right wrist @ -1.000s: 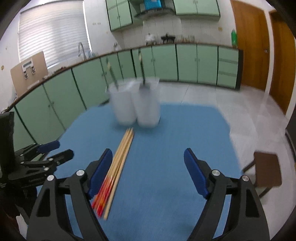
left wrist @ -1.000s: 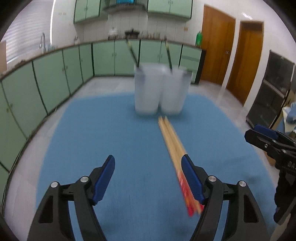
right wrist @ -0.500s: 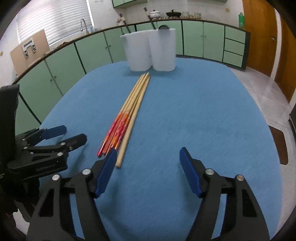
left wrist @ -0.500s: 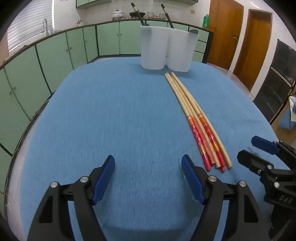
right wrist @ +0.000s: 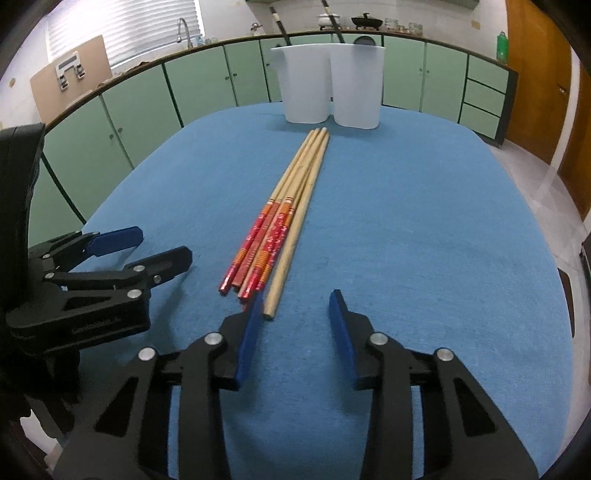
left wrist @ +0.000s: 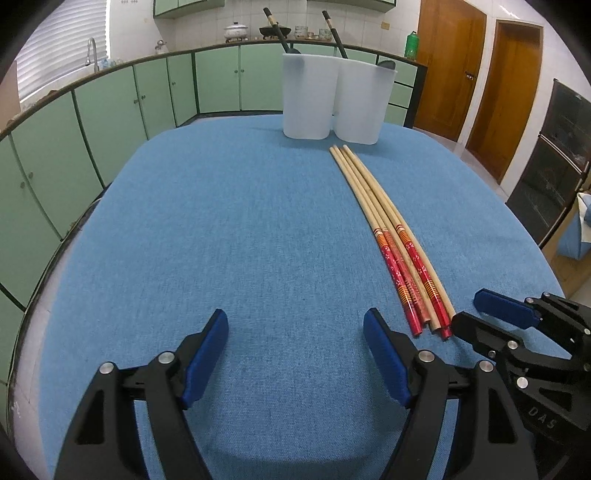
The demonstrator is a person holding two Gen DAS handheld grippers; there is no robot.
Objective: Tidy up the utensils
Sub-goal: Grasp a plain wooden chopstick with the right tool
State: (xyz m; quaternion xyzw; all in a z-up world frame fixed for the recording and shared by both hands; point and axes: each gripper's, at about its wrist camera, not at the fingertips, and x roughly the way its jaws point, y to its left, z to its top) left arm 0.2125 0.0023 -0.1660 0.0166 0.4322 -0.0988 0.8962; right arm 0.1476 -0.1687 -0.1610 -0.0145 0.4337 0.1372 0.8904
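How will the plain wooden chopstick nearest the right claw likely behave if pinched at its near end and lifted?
The plain chopstick looks like a long, thin, round wooden stick, so it is probably stiff and light. Held only at its end, it may droop or pivot. Being round, it could roll on the blue cloth if nudged, though the red-patterned chopsticks alongside may block it.

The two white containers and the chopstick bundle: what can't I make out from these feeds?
- White containers: insides hidden by their opaque walls in both views; only dark handles stick out, their ends unseen.
- Chopsticks: in the right wrist view, the near ends of some sit behind the right gripper's left finger.
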